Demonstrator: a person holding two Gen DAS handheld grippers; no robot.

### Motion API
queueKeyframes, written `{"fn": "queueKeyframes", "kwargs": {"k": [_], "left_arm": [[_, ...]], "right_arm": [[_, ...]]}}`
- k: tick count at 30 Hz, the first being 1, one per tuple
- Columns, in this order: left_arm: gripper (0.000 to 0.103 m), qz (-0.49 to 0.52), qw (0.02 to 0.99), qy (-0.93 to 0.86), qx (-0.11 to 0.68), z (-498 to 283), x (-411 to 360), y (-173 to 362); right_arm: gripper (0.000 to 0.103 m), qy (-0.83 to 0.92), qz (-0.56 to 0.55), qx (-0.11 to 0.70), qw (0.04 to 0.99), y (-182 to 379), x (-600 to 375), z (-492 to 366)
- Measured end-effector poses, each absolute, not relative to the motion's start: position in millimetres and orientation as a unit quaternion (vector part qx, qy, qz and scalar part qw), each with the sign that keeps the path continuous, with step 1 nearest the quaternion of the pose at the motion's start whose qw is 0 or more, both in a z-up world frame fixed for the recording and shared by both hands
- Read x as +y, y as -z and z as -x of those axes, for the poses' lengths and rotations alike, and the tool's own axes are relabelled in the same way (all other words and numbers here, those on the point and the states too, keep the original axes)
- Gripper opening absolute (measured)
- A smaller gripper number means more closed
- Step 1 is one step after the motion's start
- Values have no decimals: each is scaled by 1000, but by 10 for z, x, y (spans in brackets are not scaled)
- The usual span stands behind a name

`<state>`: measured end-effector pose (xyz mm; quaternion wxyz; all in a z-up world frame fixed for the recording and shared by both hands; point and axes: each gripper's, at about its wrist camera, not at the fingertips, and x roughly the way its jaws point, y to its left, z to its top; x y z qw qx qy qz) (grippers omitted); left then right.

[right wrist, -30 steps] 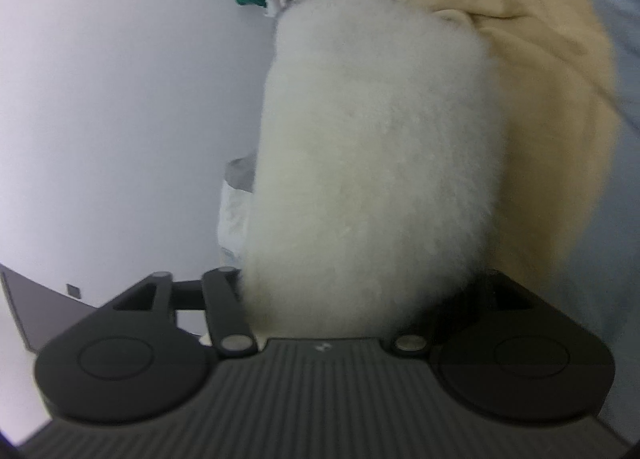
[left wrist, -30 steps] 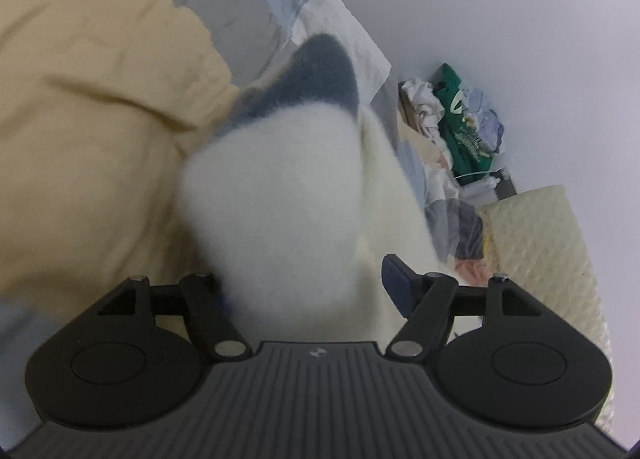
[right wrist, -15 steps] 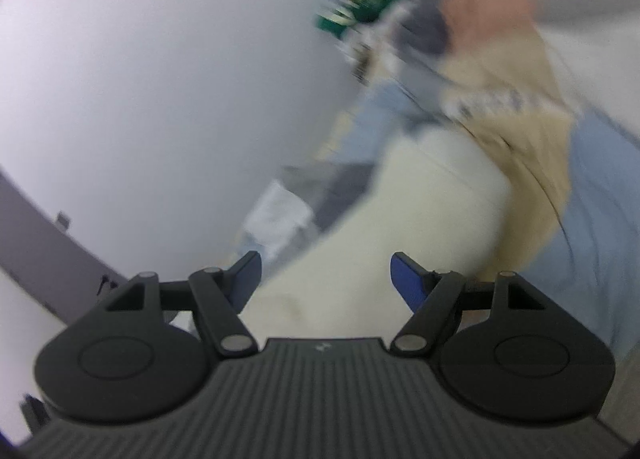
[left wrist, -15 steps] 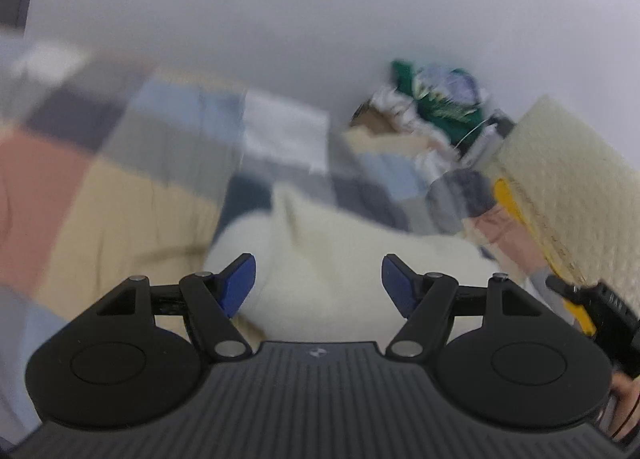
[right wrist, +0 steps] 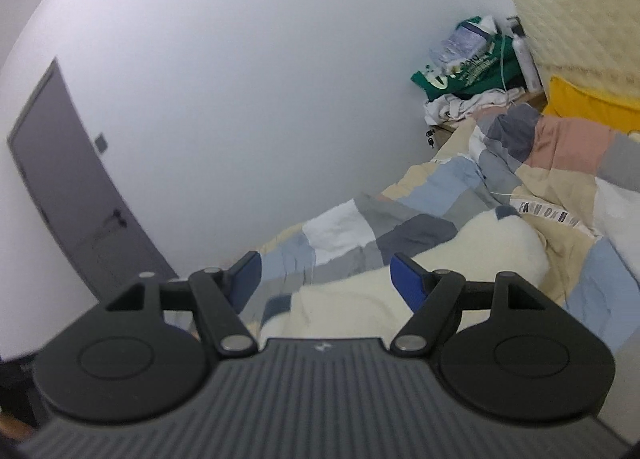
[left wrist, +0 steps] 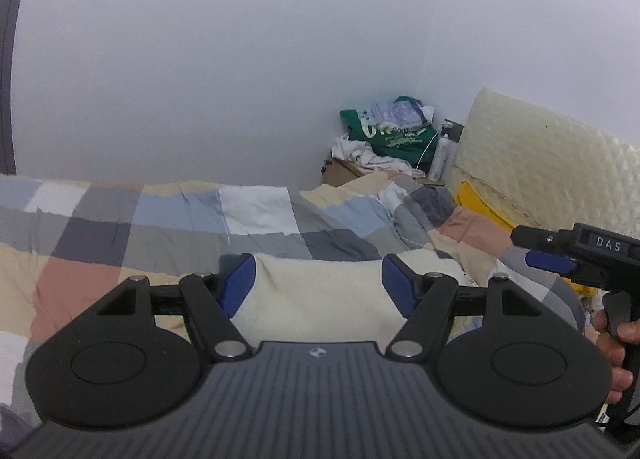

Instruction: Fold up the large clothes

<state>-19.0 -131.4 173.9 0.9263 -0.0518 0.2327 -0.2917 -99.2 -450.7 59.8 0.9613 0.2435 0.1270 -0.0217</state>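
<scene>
A cream fleece garment lies bundled on the patchwork quilt. In the right wrist view the same fleece has a grey patch at its far end. My left gripper hangs above it, open, its blue pads wide apart with nothing between them. My right gripper is likewise open and empty, raised over the near end of the fleece. The left wrist view also shows the right gripper at the right edge, held by a hand.
The bed runs along a white wall to a corner with a green bag on a pile of laundry. A cream quilted headboard and a yellow pillow stand at the right. A grey door is at the left.
Both grippers have risen away from the fleece and rolled level. The fleece filled both views a second ago and now lies lower down on the quilt.
</scene>
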Motion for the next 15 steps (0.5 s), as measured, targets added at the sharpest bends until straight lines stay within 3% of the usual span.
{"fn": "queueKeyframes", "kwargs": {"k": [15], "left_arm": [[77,31,939,276,204,712,-973,-1470]], "right_arm": [[74,64,-137,153,977,-419,-3825,1325]]}}
